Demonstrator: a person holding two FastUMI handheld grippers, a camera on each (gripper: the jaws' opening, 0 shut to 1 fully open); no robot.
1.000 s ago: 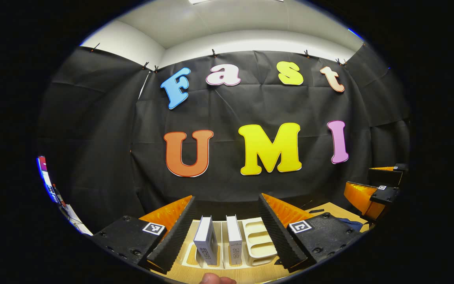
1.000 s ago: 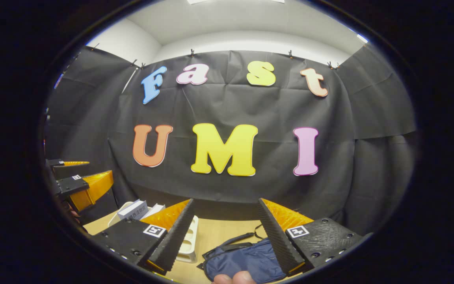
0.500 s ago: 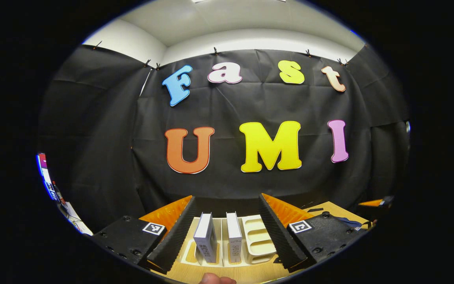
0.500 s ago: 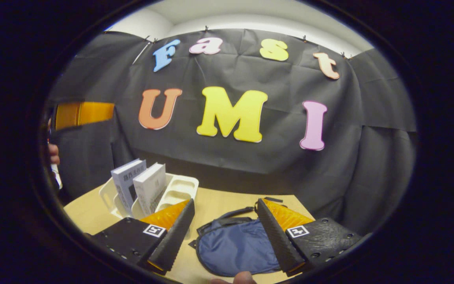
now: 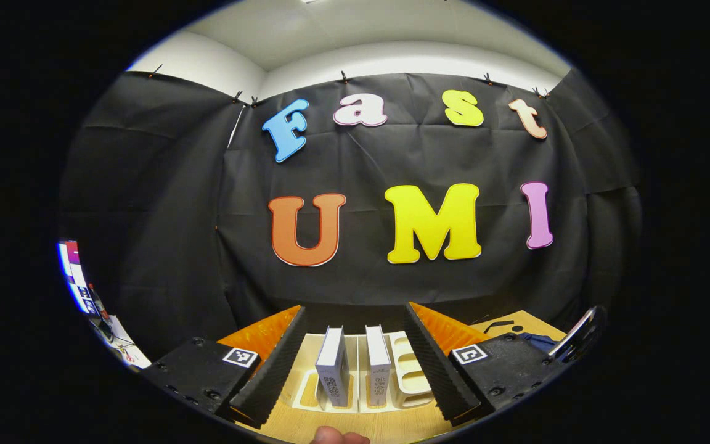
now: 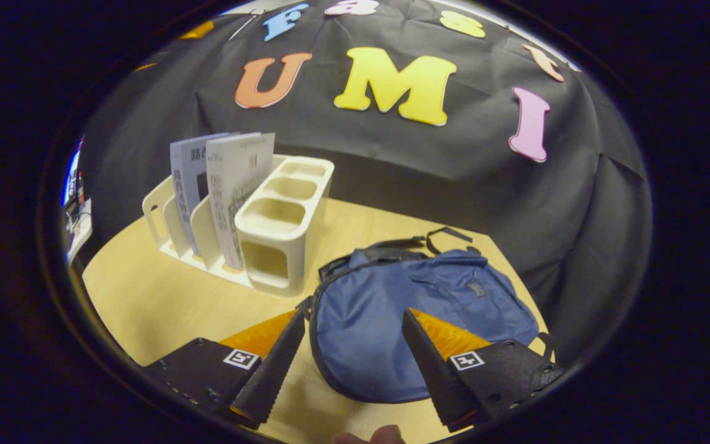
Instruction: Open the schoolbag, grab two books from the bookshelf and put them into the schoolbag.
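Here, soft blue schoolbag (image 6: 416,327) lies flat

left level, right downward (bookshelf (image 5: 355,376) shared)

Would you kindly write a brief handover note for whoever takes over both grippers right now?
Left gripper: open, empty, facing the two books standing upright in the bookshelf.
Right gripper: open, empty, above the blue schoolbag, which lies flat on the table beside the bookshelf.
Done: nothing; the bag looks closed and both books are in their slots.
Left: open the schoolbag, take both books, put them in.
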